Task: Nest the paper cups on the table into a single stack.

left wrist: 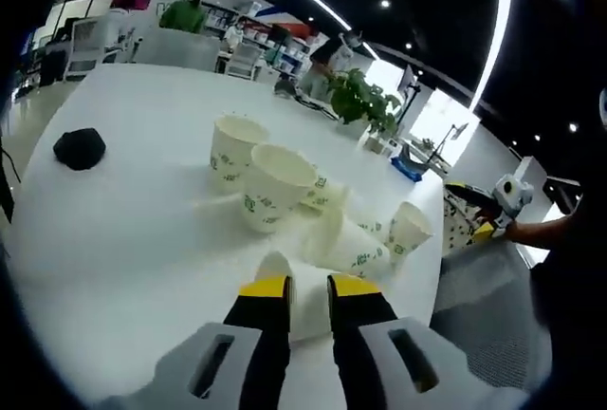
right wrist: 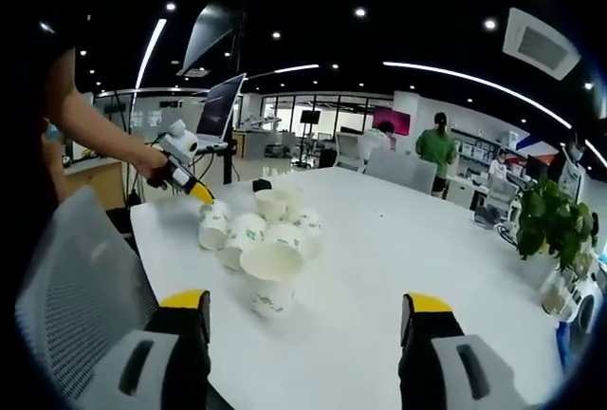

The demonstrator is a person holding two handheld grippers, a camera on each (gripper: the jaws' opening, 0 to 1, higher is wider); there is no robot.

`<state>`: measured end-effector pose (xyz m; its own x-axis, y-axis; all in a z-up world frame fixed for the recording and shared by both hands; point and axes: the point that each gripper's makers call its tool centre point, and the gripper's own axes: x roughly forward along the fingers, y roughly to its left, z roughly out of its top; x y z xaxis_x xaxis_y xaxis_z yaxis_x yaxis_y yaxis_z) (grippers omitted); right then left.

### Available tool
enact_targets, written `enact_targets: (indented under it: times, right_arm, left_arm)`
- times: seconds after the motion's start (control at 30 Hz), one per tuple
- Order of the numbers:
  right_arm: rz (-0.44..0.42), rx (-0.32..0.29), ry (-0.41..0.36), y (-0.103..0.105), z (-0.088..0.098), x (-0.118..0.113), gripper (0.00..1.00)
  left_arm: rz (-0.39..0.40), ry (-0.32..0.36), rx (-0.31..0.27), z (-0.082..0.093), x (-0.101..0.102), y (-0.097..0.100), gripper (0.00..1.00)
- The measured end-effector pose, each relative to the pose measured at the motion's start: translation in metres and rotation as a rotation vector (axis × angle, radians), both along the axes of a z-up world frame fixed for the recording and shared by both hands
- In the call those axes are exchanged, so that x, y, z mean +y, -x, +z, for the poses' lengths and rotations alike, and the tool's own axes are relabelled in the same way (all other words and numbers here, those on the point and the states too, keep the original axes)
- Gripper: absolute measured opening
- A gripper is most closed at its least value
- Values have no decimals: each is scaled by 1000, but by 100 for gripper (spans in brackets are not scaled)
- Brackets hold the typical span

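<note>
Left gripper view, left to right. Black object [left wrist: 80, 147], small and lumpy, lies alone on the white table [left wrist: 123, 239], well apart from the cups. Upright paper cup [left wrist: 233, 149], white with green print, mouth up; contents cannot be told. Just beside it, a second paper cup [left wrist: 275, 187], tilted toward the camera, interior bare. Behind and to the right, several cups lying on their sides [left wrist: 356, 244], touching one another. Small cup at the table's far edge [left wrist: 410, 230], upright, slightly tilted. Potted plant [left wrist: 360, 99] stands beyond the cluster.

Left gripper [left wrist: 308, 287]: yellow-tipped jaws nearly together, pinched on the rim of a paper cup lying on its side [left wrist: 299, 320] directly ahead of them. At the right edge, the right gripper [left wrist: 488, 220] shows off the table's end, held by a person's hand [left wrist: 520, 231].

Right gripper view, left to right. Grey mesh chair back [right wrist: 76, 277] at the near table end. The left gripper [right wrist: 194, 190], held in a hand [right wrist: 152, 161], reaches down to the cluster of cups [right wrist: 256, 234]. Nearest cup [right wrist: 270, 277] stands upright, mouth open and bare inside. Right gripper [right wrist: 308, 310]: jaws spread wide apart, nothing between them, short of the cups. Person in a green top [right wrist: 437, 149] stands beyond the table.
</note>
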<state>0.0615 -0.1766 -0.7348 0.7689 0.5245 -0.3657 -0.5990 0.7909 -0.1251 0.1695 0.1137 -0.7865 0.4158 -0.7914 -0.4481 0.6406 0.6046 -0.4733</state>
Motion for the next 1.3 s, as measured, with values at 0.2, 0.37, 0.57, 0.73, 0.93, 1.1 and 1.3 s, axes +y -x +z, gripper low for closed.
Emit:
enact_targets:
  times: [0.2, 0.37, 0.57, 0.73, 0.93, 1.1, 1.3]
  right_arm:
    - [-3, 5, 19, 0, -2, 0, 82]
    - [-4, 6, 19, 0, -2, -1, 82]
    - [-1, 7, 24, 1, -3, -1, 82]
    - [-1, 6, 24, 0, -2, -1, 82]
    - [18, 20, 8, 2, -4, 3, 82]
    - [25, 31, 6, 2, -6, 4, 84]
    - [26, 35, 4, 2, -6, 4, 85]
  left_arm:
    - [-31, 36, 19, 6, -11, 8, 3]
    - [-77, 128, 64, 21, -20, 22, 0]
    - [-120, 180, 67, 43, -31, 40, 0]
    - [-134, 204, 36, 67, -34, 46, 0]
    - [-146, 166, -38, 100, -38, 43, 0]
    - [-192, 126, -93, 124, -43, 42, 0]
    - [-223, 122, -142, 150, -49, 41, 0]
